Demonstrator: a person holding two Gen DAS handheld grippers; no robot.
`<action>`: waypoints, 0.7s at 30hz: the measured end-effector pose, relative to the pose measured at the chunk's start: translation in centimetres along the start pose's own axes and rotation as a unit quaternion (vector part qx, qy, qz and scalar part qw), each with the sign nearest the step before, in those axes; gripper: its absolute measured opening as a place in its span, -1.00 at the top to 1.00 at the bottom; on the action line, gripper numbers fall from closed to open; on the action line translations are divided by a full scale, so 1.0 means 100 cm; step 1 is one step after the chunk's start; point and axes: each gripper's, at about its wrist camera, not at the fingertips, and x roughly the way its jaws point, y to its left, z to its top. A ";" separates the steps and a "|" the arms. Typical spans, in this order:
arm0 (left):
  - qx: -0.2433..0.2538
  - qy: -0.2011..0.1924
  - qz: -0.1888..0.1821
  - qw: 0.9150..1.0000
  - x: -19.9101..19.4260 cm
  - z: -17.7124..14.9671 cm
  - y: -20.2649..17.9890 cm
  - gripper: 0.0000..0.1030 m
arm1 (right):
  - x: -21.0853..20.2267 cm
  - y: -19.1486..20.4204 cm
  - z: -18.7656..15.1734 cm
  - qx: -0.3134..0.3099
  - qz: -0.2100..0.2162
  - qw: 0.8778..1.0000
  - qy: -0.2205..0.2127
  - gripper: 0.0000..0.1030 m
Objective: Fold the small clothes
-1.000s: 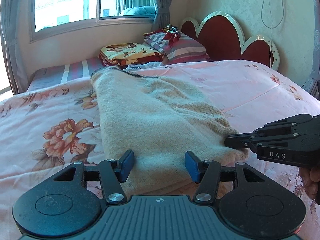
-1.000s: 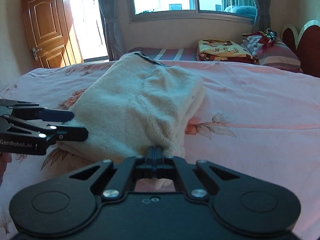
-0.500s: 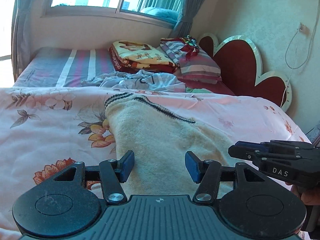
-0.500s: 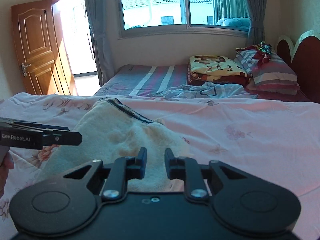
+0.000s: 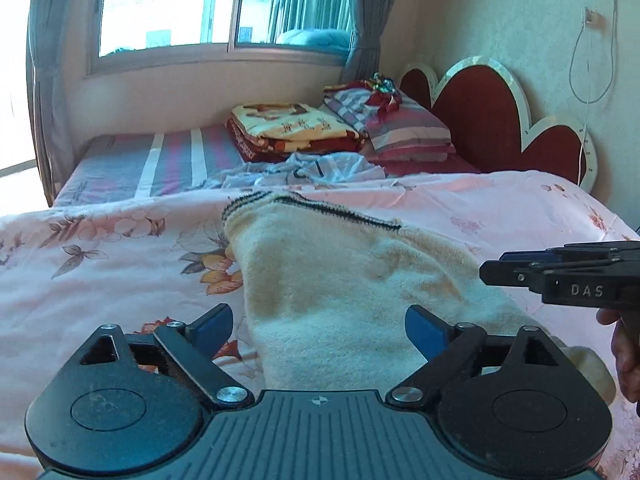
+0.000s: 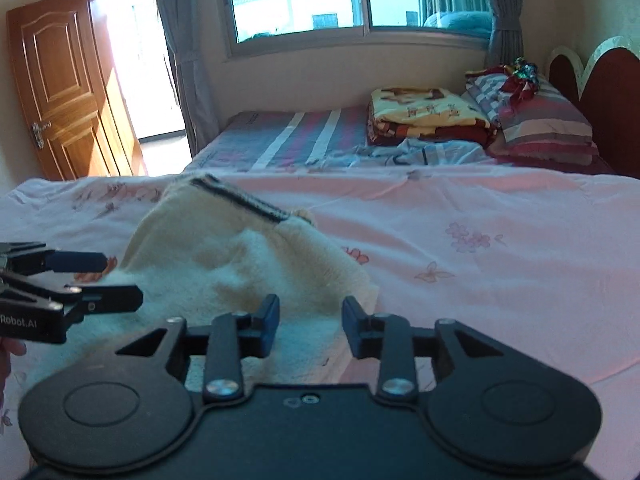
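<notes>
A cream fleece garment (image 5: 344, 292) with a dark striped hem (image 5: 312, 206) lies folded on the pink floral bedspread (image 5: 100, 264). It also shows in the right wrist view (image 6: 240, 268). My left gripper (image 5: 318, 326) is open wide and empty, held above the garment's near end. My right gripper (image 6: 310, 320) is open and empty above the garment's near right edge. The right gripper appears from the side in the left wrist view (image 5: 560, 268), and the left gripper appears at the left of the right wrist view (image 6: 80, 280).
A crumpled light blue garment (image 5: 304, 170) lies beyond the bedspread's far edge. Folded blankets (image 5: 292, 130) and striped pillows (image 5: 400, 128) are stacked by the red headboard (image 5: 492, 120). A wooden door (image 6: 68, 88) stands open at the far left.
My right gripper let go of the garment's near edge and opened. Both grippers rose above the garment. My left gripper opened wider.
</notes>
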 end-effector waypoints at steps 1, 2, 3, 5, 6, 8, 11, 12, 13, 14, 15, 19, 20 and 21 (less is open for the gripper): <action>0.001 0.001 0.000 1.000 -0.008 -0.002 0.001 -0.80 | -0.008 0.001 0.000 -0.002 0.005 1.000 -0.006 0.25; 0.002 0.005 -0.002 1.000 -0.013 -0.005 0.002 -0.80 | -0.019 0.004 -0.003 -0.007 0.016 1.000 -0.014 0.25; 0.007 0.013 0.001 1.000 -0.018 -0.009 0.001 -0.80 | -0.025 0.007 -0.007 -0.014 0.024 1.000 -0.014 0.28; 0.016 0.023 0.006 1.000 -0.024 -0.017 -0.003 -0.80 | -0.033 0.013 -0.017 -0.023 0.034 0.999 -0.005 0.29; 0.018 0.030 0.005 0.999 -0.024 -0.021 -0.004 -0.80 | -0.035 0.016 -0.023 -0.031 0.035 0.999 -0.001 0.30; 0.026 0.053 0.011 0.998 -0.016 -0.029 -0.008 -0.80 | -0.027 0.024 -0.034 -0.060 0.010 0.998 0.019 0.26; 0.033 0.053 0.017 0.998 -0.013 -0.032 -0.013 -0.80 | -0.013 0.024 -0.050 -0.080 -0.028 0.996 0.018 0.10; 0.038 0.054 0.019 0.998 -0.014 -0.031 -0.013 -0.80 | -0.012 0.019 -0.049 -0.057 -0.030 0.998 0.021 -0.10; 0.039 0.056 0.020 0.997 -0.016 -0.029 -0.014 -0.80 | -0.013 0.012 -0.045 -0.024 -0.020 0.999 0.029 -0.08; 0.041 0.055 0.018 0.998 -0.020 -0.026 -0.013 -0.80 | -0.017 0.005 -0.041 0.011 -0.006 0.999 0.034 -0.08; 0.040 0.051 0.009 0.998 -0.025 -0.024 -0.011 -0.80 | -0.022 -0.004 -0.038 0.048 0.013 0.998 0.034 -0.08; 0.010 0.073 -0.031 0.997 -0.023 -0.016 0.007 -0.79 | -0.022 -0.053 -0.040 0.201 0.124 0.969 0.067 -0.30; 0.006 0.086 -0.038 0.996 -0.019 -0.015 0.010 -0.77 | -0.017 -0.063 -0.042 0.229 0.134 0.961 0.081 -0.30; -0.002 0.097 -0.050 0.994 -0.015 -0.015 0.013 -0.74 | -0.011 -0.072 -0.043 0.250 0.140 0.954 0.091 -0.31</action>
